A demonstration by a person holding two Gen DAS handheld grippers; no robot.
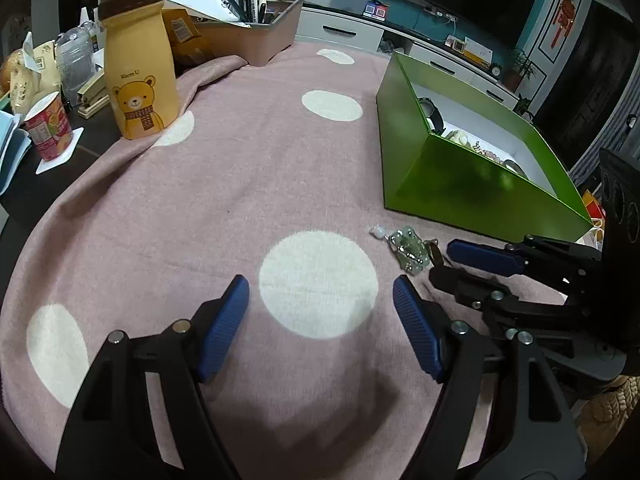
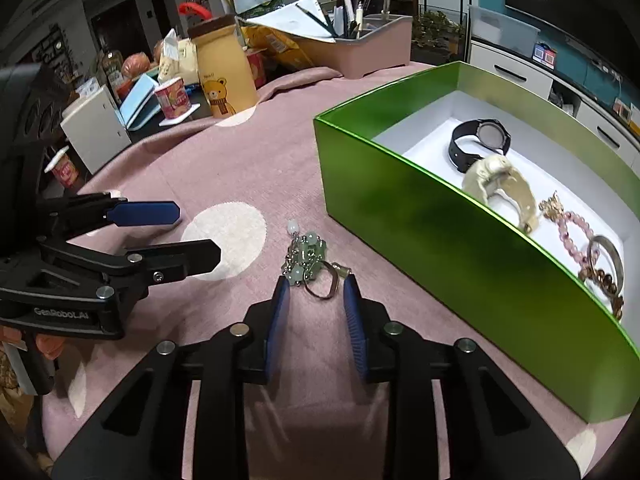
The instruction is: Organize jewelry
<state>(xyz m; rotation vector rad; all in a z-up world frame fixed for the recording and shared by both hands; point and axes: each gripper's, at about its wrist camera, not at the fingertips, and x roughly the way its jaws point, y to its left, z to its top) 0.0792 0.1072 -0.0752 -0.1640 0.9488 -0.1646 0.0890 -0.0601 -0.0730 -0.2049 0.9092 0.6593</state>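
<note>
Pink dotted cloth point(image 2: 248, 168) covers the tabletop; green box point(image 2: 440, 232) toward its right edge already holds a black watch point(image 2: 478, 142), cream band and bead bracelets. Green bead charm point(image 2: 310, 258) lies on the cloth just beside the box's near wall. Right gripper point(image 2: 316, 300) is spread, fingers straddling its ring end, not clamped. Left gripper point(image 1: 320, 292) is spread, idle over a white dot. Step looks like pickup; next: close on ring, lift over wall.

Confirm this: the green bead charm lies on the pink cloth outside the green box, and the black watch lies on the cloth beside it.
Wrong about the black watch: the right wrist view shows it inside the green box. The green bead charm does lie on the pink cloth outside it.
</note>
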